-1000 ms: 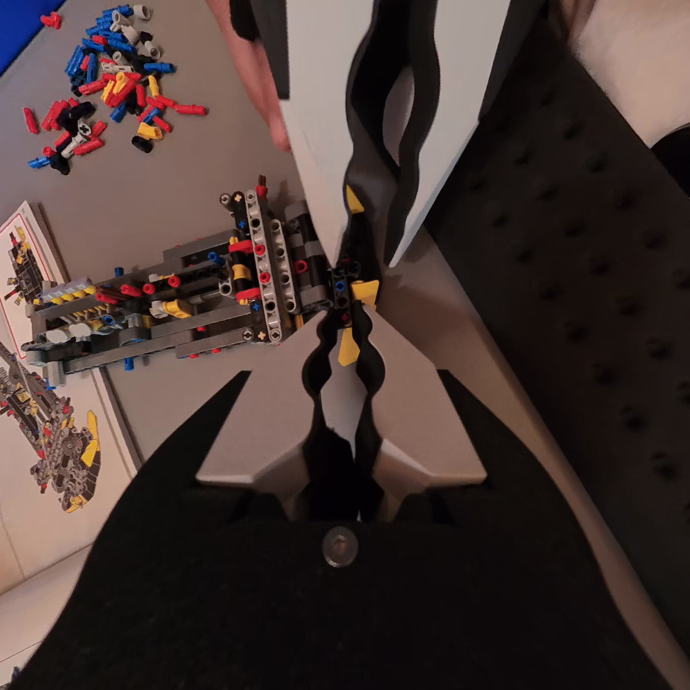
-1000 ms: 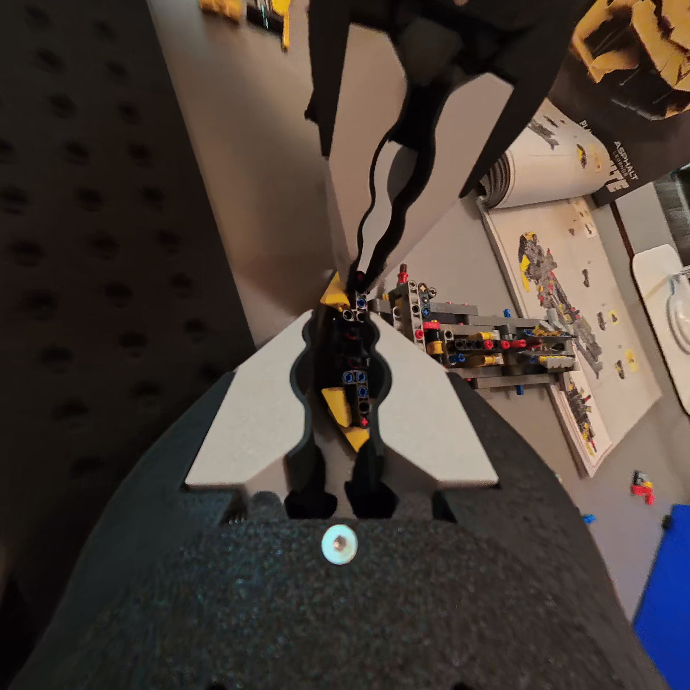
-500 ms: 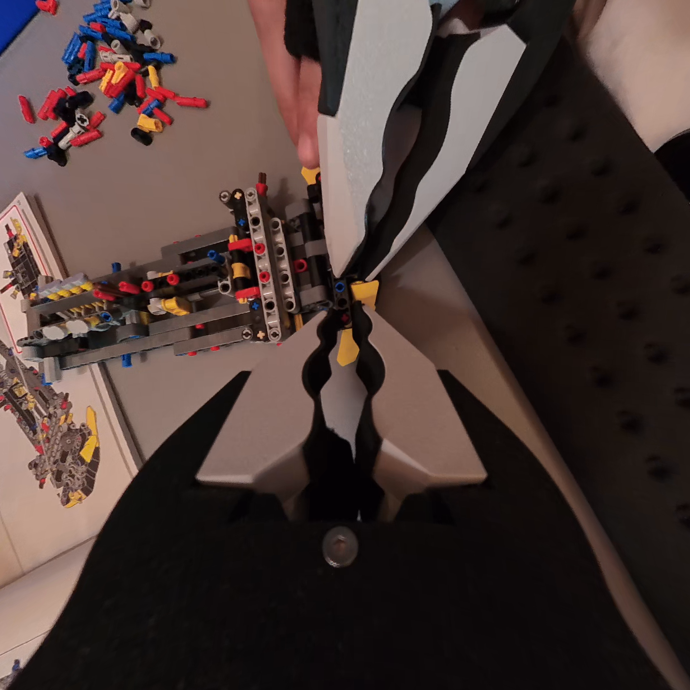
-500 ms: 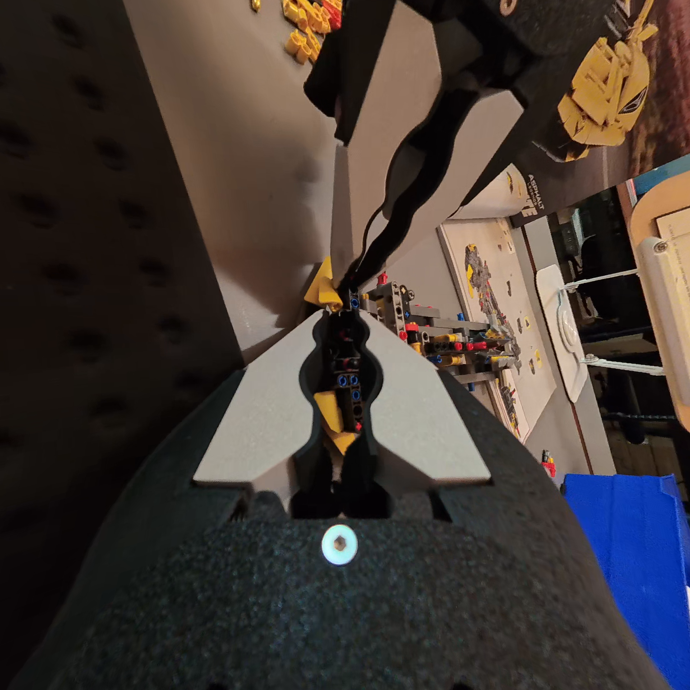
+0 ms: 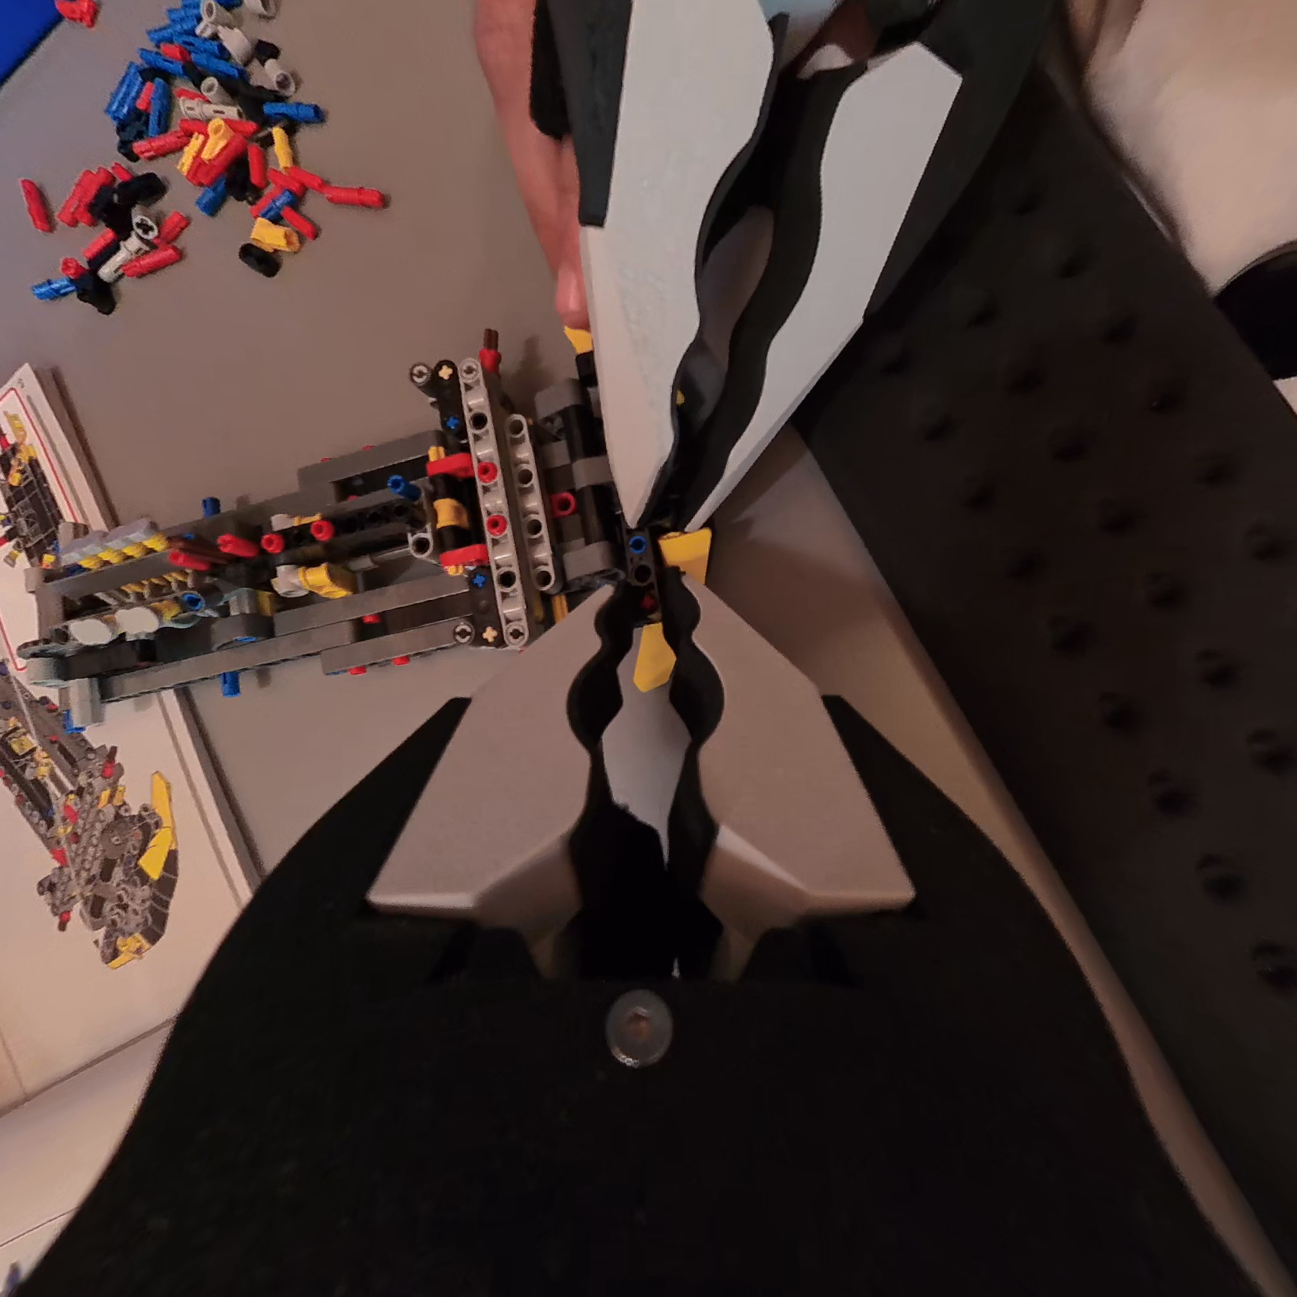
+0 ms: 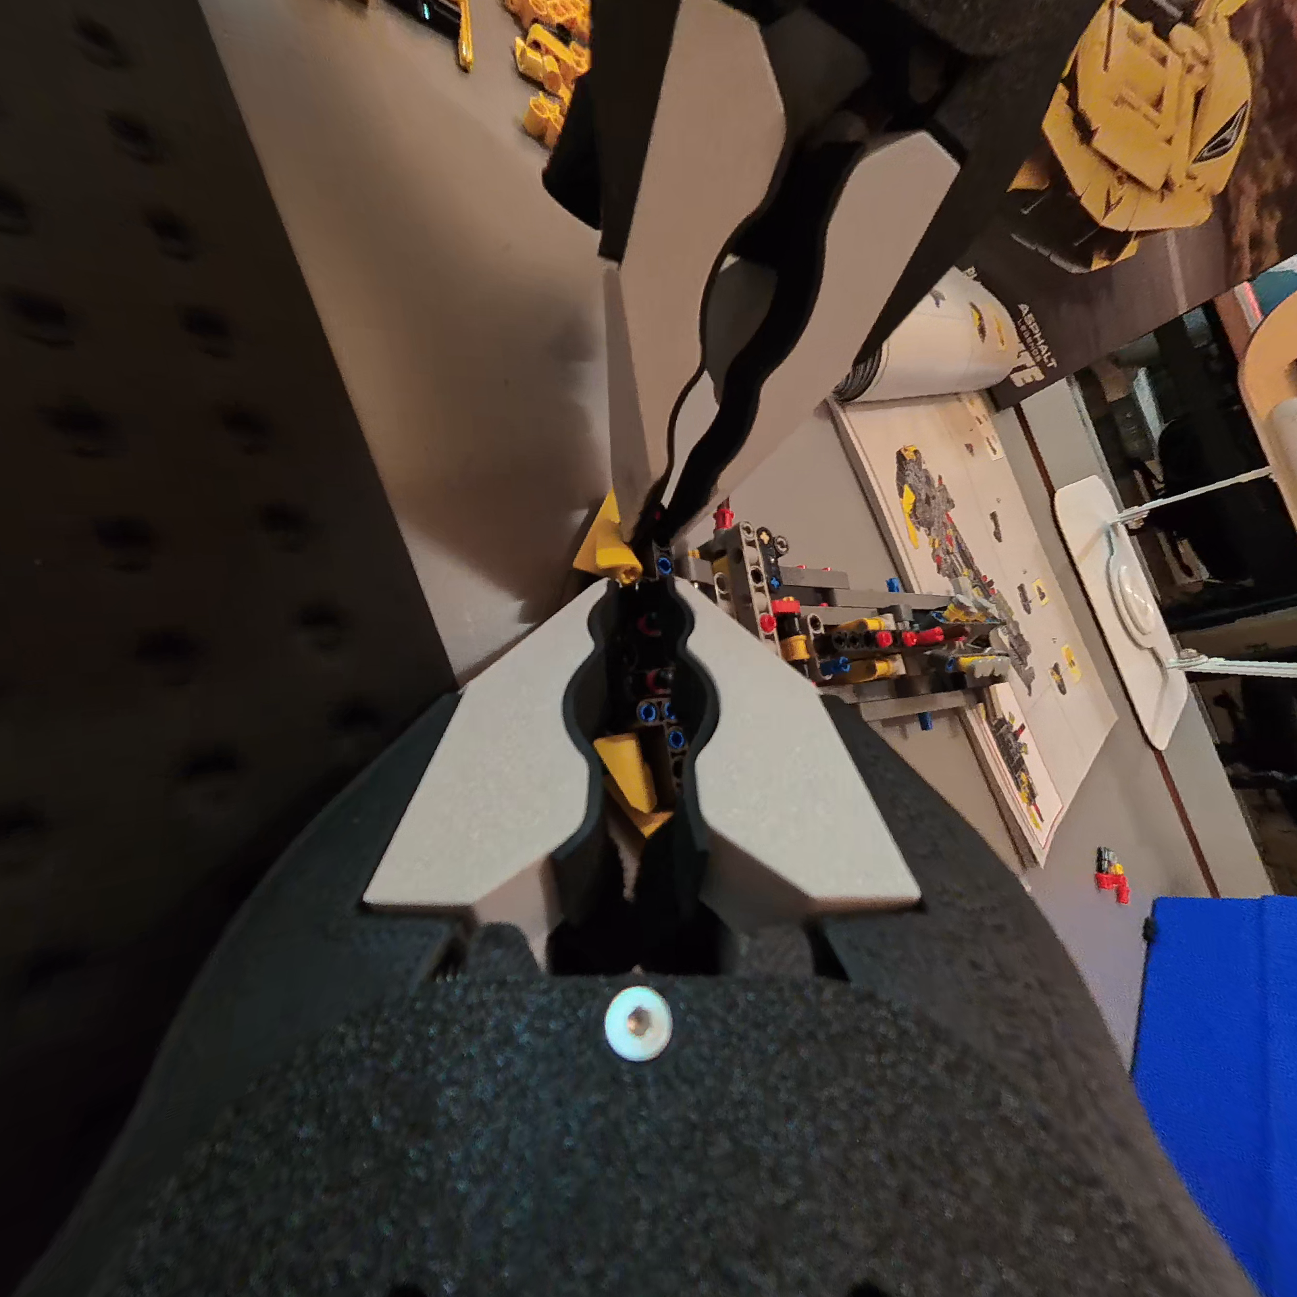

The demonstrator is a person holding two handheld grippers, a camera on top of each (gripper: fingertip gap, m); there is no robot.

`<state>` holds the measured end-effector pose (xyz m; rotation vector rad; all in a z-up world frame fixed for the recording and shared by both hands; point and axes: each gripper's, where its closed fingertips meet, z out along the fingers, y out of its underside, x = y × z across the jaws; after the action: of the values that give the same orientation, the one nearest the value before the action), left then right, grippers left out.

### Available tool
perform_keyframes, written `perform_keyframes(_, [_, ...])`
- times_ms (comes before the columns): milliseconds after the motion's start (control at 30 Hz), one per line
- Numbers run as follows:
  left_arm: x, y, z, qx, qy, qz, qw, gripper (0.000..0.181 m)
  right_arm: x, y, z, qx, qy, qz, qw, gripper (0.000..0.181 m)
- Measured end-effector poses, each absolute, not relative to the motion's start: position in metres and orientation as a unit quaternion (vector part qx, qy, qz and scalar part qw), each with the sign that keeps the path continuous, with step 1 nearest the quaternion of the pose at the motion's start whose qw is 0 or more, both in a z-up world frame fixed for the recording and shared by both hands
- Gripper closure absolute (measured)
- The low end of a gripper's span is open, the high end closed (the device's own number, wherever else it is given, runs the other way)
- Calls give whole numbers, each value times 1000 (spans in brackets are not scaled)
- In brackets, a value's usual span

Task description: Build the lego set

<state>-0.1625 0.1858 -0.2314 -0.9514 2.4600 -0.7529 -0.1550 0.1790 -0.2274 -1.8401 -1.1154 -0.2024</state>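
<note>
A small black sub-assembly (image 5: 640, 561) with yellow panels and blue and red pins is held between both grippers, just above the grey table. My left gripper (image 5: 646, 596) is shut on its near end. My right gripper (image 6: 644, 586) is shut on its length, with the sub-assembly (image 6: 656, 730) lying between its fingers. The right gripper (image 5: 656, 516) comes in from above in the left wrist view, tip to tip with the left one (image 6: 649, 523). The long grey chassis (image 5: 393, 561) lies on the table right beside the sub-assembly and also shows in the right wrist view (image 6: 842, 632).
A pile of loose red, blue and black pins (image 5: 196, 154) lies far left. An open instruction booklet (image 5: 84, 807) (image 6: 982, 561) lies under the chassis end. A black perforated board (image 5: 1088, 561) runs along one side. Yellow parts (image 6: 554, 63), the set's box (image 6: 1158, 126) and a blue bin (image 6: 1221, 1053) are around.
My right gripper has twisted around the sub-assembly, so its view has swung. Both grippers have stayed shut on it. The left gripper and the chassis have barely moved.
</note>
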Motion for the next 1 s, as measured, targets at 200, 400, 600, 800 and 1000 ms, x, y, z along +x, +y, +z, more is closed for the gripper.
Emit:
perform_keyframes(200, [-162, 185, -232, -336, 879, -273, 199, 175, -155, 178, -228, -747, -458, -88, 473, 169])
perform_keyframes(400, [-163, 184, -231, -334, 881, -263, 207, 176, -157, 177, -226, -709, -488, -159, 484, 170])
perform_keyframes(600, [-163, 181, -232, -328, 885, -256, 208, 176, -158, 174, -225, -695, -501, -172, 487, 170])
perform_keyframes(800, [-163, 180, -233, -330, 884, -259, 204, 175, -160, 172, -224, -679, -510, -187, 494, 171])
perform_keyframes(1000, [-162, 180, -234, -335, 880, -267, 204, 176, -158, 172, -225, -697, -496, -153, 495, 171])
